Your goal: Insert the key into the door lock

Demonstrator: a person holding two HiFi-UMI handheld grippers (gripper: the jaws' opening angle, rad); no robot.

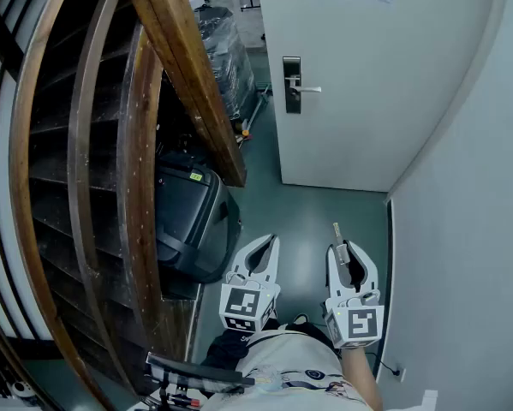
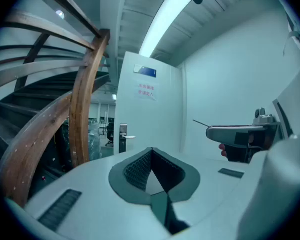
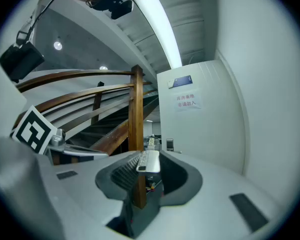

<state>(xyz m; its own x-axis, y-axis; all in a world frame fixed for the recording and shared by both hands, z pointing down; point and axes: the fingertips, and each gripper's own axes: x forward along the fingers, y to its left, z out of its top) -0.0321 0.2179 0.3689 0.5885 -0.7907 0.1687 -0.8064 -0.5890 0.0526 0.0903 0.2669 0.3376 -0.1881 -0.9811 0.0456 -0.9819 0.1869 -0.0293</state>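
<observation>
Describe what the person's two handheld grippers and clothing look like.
The left gripper and the right gripper are both white plastic, each with two tapered jaws lined with dark ribbed pads. Each carries a white cube printed with black square markers. The person wears a pale printed shirt.

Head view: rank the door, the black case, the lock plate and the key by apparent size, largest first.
1. door
2. black case
3. lock plate
4. key, only a thin sliver showing, though it is nearest the camera
</observation>
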